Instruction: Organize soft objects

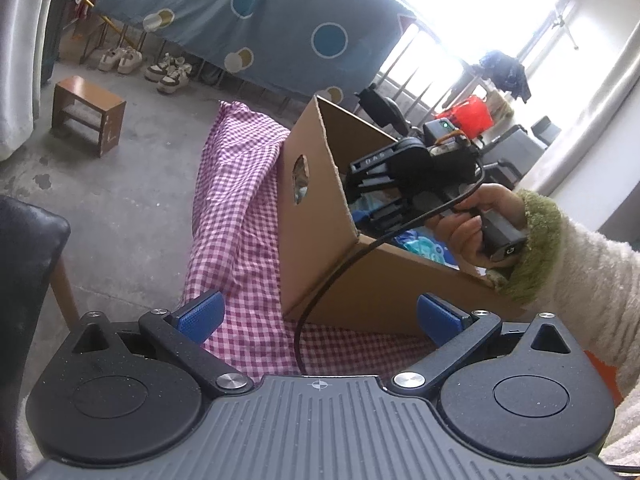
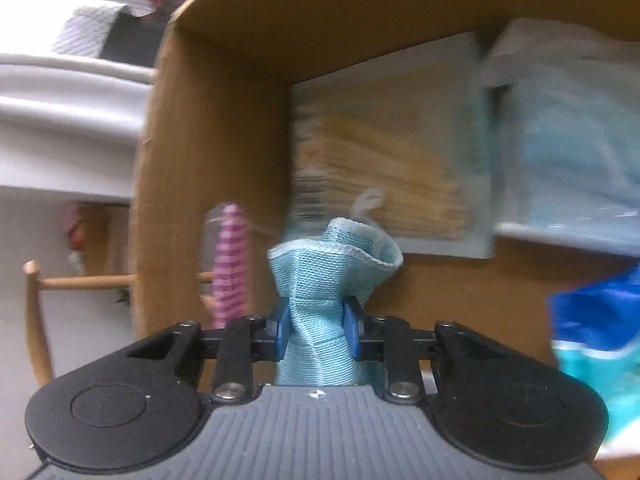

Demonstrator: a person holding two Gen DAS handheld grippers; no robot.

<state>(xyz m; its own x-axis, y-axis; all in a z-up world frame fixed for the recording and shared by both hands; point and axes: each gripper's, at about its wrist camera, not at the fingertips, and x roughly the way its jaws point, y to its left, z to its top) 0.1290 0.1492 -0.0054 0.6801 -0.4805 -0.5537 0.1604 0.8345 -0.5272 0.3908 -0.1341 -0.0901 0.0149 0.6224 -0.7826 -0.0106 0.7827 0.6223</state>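
**Cloth held inside the box**

The right hand-held gripper [image 2: 315, 330] is clenched on a light-blue cloth [image 2: 332, 268] inside the cardboard box [image 1: 320, 216]. The left hand-held gripper [image 1: 320, 312], spread wide and holding nothing, hovers over the checked worktop [image 1: 236, 184].

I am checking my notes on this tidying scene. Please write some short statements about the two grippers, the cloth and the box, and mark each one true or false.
1. The right gripper is shut on a light blue mesh cloth. True.
2. The left gripper holds a packet. False: its jaws stand open with nothing between them.
3. The cardboard box stands on a pink checked cloth. True.
4. The box has no contents. False: packets lie inside, among them a clear packet of beige items.
5. The right gripper is down on the floor beside the box. False: it reaches in over the box's open top.
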